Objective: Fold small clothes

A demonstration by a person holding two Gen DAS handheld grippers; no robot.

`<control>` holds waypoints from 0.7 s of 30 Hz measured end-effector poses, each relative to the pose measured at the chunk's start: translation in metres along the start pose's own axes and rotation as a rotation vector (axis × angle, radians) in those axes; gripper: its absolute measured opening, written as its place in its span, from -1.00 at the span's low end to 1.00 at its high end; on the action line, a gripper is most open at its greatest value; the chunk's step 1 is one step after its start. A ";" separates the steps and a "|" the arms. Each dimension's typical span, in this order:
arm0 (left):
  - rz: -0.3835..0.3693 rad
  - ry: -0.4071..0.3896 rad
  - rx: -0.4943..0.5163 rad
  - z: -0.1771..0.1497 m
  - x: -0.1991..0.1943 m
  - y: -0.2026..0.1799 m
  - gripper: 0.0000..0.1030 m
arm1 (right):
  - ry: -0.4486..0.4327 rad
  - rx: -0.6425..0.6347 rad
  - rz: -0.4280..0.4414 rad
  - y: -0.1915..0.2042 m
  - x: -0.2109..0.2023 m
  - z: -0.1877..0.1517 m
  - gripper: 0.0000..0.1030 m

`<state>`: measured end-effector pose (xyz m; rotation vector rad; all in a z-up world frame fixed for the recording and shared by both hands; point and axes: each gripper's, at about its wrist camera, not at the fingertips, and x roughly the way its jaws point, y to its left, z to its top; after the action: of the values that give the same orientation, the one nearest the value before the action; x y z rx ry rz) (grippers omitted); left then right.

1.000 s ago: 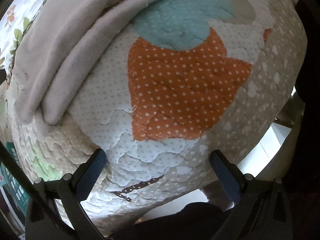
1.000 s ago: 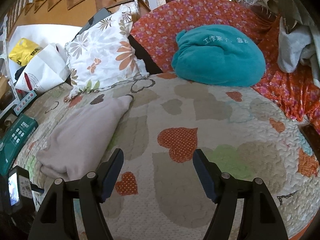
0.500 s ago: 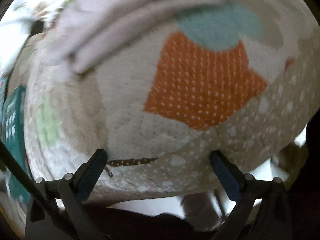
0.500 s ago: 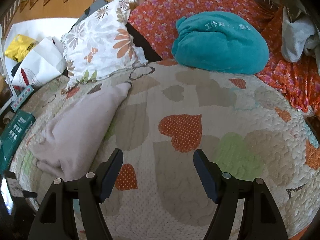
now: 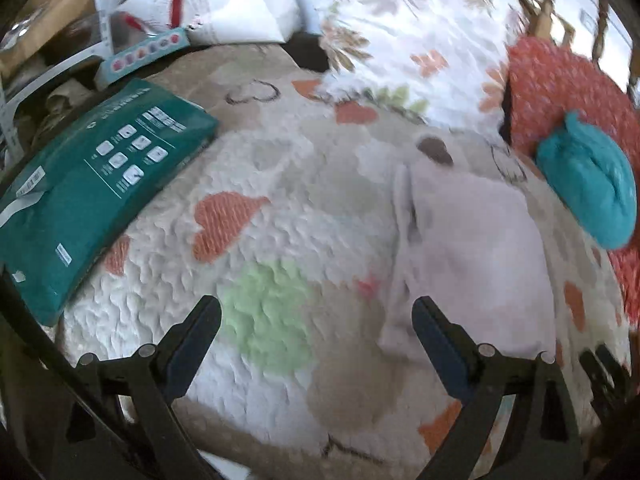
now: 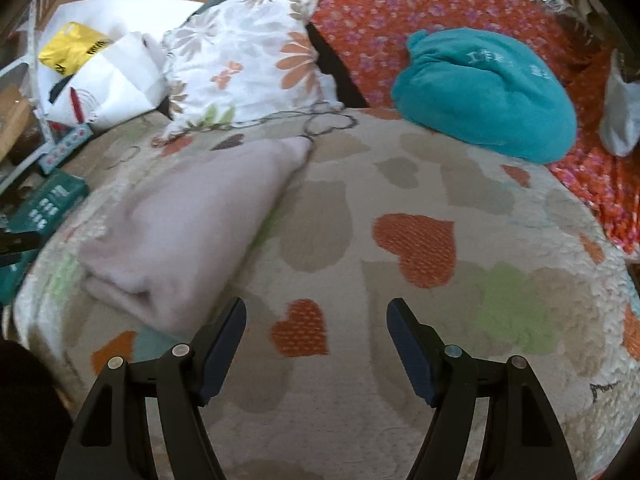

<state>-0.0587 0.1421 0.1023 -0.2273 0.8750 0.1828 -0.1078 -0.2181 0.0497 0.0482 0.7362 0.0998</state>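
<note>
Since the earlier frame the left tool [image 5: 316,322] has swung up and away from the quilt, so its camera now takes in the whole bed instead of one orange heart close up; its jaws have just been closing a little but stand wide apart with nothing between them. By contrast the right tool [image 6: 316,324] has shifted only slightly, its jaws parted and empty above a small orange heart on the quilt [image 6: 400,240].

On the quilt lies the folded pale pink garment [image 6: 192,232], just beside the right tool's left finger in that view and just beyond the left tool's right finger in the other [image 5: 472,264]. It touches neither tool.

At the bed's left edge a teal packet [image 5: 92,188] rests, printed with white icons and lines too small to read. Beyond it sits a narrow light-blue box [image 5: 144,54] with coloured dots, and a white paper bag [image 6: 108,80] with a red mark. A yellow bag [image 6: 70,48] with black print, illegible, lies behind that.

Against the headboard leans a floral pillow [image 6: 248,64], next to an orange-red flowered cover [image 6: 420,12]. A teal plush bundle [image 6: 488,92] bears pale characters, too blurred to read. Wooden balusters [image 5: 546,8] rise behind.
</note>
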 end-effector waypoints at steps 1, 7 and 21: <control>-0.020 -0.008 -0.009 0.000 0.002 0.000 0.86 | 0.006 0.004 0.004 0.001 0.000 0.002 0.50; -0.053 -0.062 -0.030 0.016 0.030 0.001 0.86 | 0.059 0.071 0.041 0.001 0.016 0.021 0.50; -0.244 -0.001 0.113 0.015 0.076 -0.036 0.85 | 0.049 -0.045 0.065 0.085 0.056 0.060 0.50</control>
<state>0.0088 0.1170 0.0572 -0.2261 0.8464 -0.0933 -0.0330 -0.1282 0.0632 0.0266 0.7810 0.1805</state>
